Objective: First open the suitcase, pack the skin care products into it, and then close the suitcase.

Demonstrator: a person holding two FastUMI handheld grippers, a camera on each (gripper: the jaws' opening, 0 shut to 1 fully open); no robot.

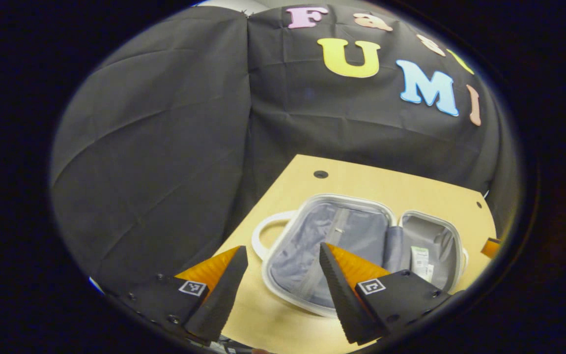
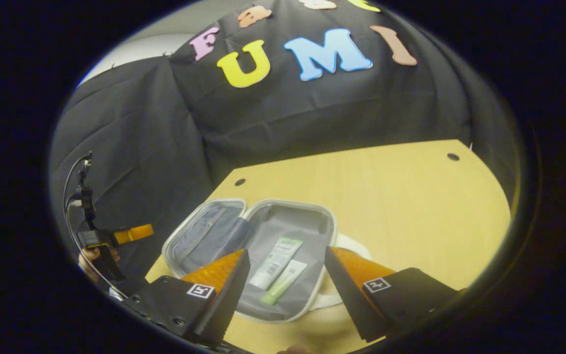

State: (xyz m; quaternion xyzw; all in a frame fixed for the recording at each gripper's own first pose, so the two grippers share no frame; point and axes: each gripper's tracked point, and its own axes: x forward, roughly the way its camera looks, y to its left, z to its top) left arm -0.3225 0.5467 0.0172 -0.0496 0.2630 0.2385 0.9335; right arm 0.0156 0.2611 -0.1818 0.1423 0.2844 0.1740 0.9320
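Suitcase [image 2: 263, 255] splayed open flat, tubes [image 2: 278, 270] lengthwise in right half

Low in the right gripper view, the suitcase [image 2: 312, 219] has a whitish rim and grey lining; its lid half looks bluish-grey with a paler strip. Inside lie two tubes [image 2: 277, 270], one white with a green top, one pale green, perhaps white-labelled. The table [image 2: 401, 206] is light tan wood, dotted with dark holes.

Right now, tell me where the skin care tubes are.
In the right gripper view the two skin care tubes lie side by side in the open suitcase's right half, between that view's own open tongs.
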